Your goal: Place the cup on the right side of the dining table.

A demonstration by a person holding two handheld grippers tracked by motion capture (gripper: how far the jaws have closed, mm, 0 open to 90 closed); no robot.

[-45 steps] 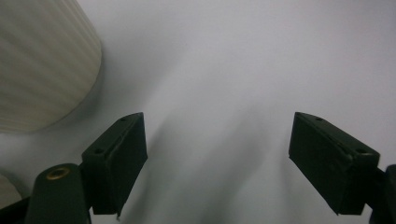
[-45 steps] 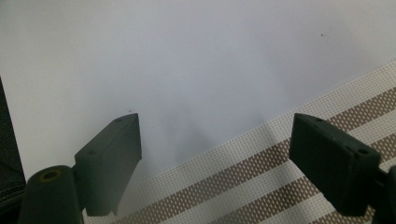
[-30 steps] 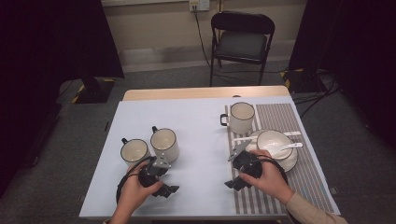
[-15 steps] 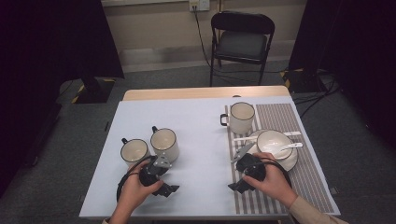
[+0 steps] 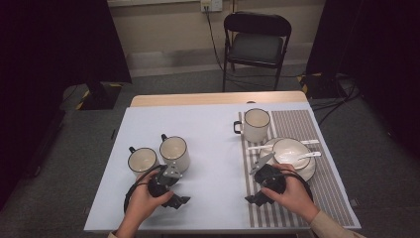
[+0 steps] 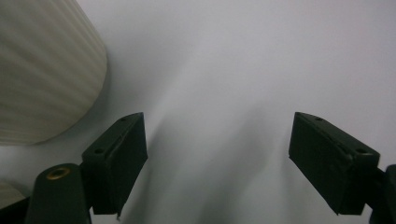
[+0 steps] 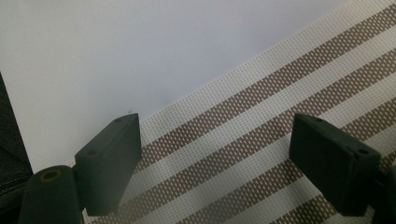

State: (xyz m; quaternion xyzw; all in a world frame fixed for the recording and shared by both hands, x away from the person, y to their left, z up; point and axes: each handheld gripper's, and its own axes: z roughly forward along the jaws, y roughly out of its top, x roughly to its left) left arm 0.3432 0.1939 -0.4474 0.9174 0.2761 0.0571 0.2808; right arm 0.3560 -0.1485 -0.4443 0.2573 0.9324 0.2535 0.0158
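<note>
My left gripper (image 5: 171, 194) is held low over the near left part of the table, just in front of two cream mugs (image 5: 174, 151) (image 5: 142, 159). In the left gripper view its jaws stand wide apart over bare white table, with a ribbed cream mug (image 6: 42, 70) close at the left; the left gripper (image 6: 224, 163) is open and holds nothing. My right gripper (image 5: 258, 194) hovers at the left edge of the striped placemat (image 5: 297, 124). It is open too (image 7: 219, 163), with only the placemat (image 7: 261, 140) between its jaws.
A third mug (image 5: 256, 124) stands at the placemat's far end. A bowl (image 5: 291, 151) on a plate with a white spoon (image 5: 308, 155) sits just beyond my right hand. A folding chair (image 5: 257, 44) stands behind the table (image 5: 213, 148).
The right hand and its gripper have slid slightly right and toward the near edge. The left gripper has hardly moved.
</note>
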